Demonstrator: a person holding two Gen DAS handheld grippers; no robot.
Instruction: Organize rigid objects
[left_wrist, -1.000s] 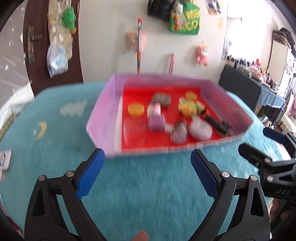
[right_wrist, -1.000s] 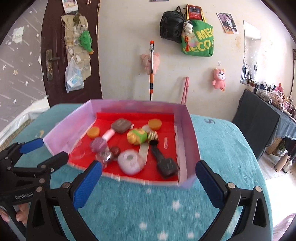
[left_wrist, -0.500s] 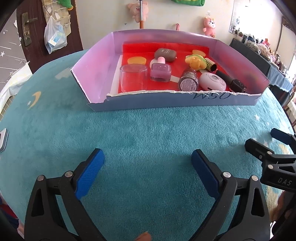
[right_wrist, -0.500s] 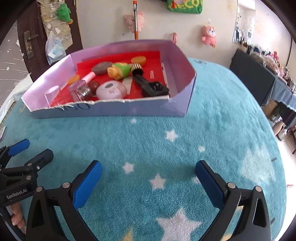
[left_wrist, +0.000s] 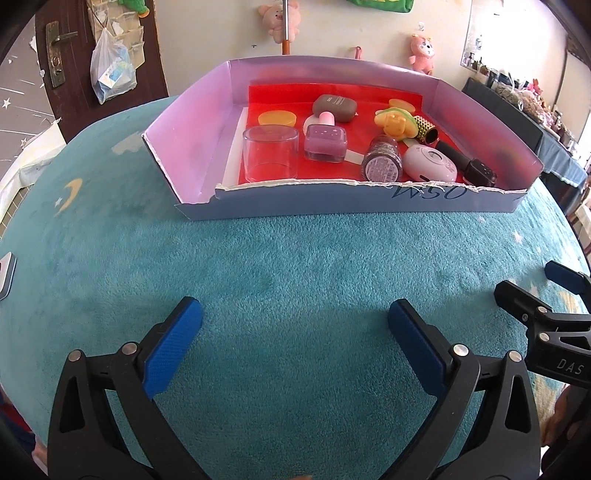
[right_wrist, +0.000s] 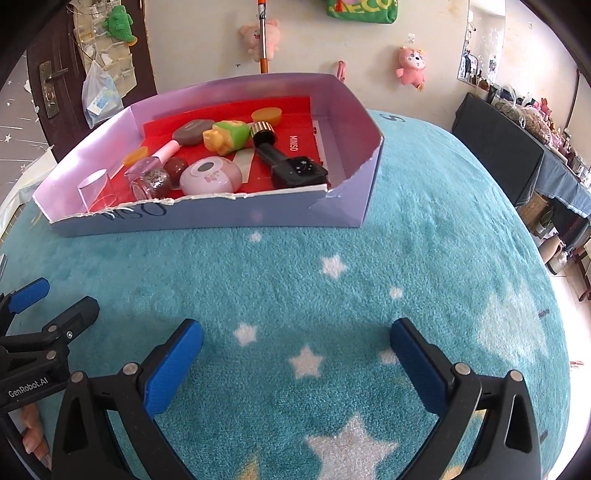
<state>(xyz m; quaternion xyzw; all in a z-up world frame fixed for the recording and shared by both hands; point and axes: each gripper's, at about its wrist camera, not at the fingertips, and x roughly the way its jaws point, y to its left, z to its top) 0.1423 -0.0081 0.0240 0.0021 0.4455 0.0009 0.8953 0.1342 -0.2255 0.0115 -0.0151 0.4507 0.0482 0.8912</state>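
A purple cardboard tray (left_wrist: 369, 201) with a red floor stands on the teal blanket, far ahead of both grippers; it also shows in the right wrist view (right_wrist: 258, 214). In it lie several small objects: a clear cup (left_wrist: 269, 153), a purple bottle (left_wrist: 325, 144), a glitter jar (left_wrist: 382, 158), a pink oval case (left_wrist: 430, 162), a black bottle (right_wrist: 291, 166) and a yellow-green toy (right_wrist: 229, 136). My left gripper (left_wrist: 293, 332) is open and empty above the blanket. My right gripper (right_wrist: 295, 349) is open and empty, also above the blanket.
The teal blanket (right_wrist: 424, 258) with white stars covers a round surface that drops off at the right. A small white object (left_wrist: 5, 271) lies at the left edge. A dark cabinet (right_wrist: 498, 147) stands to the right; a door (right_wrist: 55, 85) is at the back left.
Both grippers have drawn back and down from the tray, which now sits farther ahead on the blanket. Both stay open and empty.
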